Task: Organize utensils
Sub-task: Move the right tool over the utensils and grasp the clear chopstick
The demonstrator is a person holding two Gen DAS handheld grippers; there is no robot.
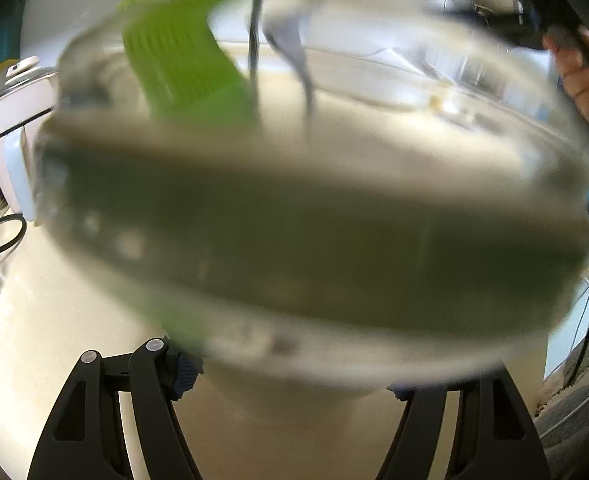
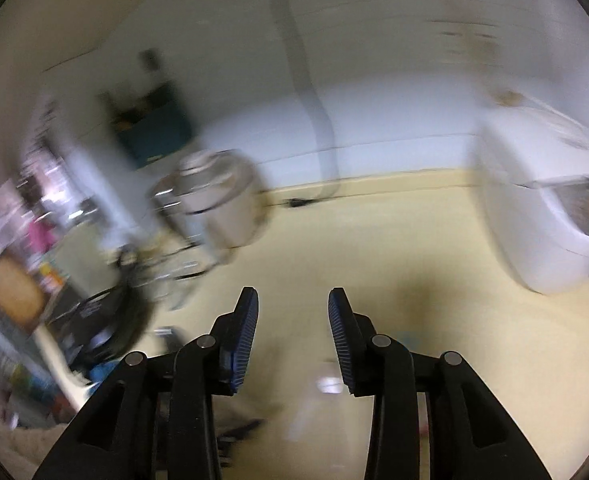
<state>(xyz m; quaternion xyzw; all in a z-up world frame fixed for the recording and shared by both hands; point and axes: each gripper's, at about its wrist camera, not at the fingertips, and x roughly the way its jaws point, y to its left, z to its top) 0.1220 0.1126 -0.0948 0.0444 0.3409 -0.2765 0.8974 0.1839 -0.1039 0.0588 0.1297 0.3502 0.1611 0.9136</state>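
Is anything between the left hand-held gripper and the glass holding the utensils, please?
Nothing visible: the glass already sits between the left hand-held gripper fingers, with the green spatula and fork standing inside.

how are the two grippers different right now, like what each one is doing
The left gripper is spread wide around a clear glass container holding a green spatula and a fork; the right gripper holds nothing. The left gripper's blue pads are mostly hidden behind the container, while the right gripper's ribbed blue pads show fully, apart, above the cream countertop. Both have black fingers.
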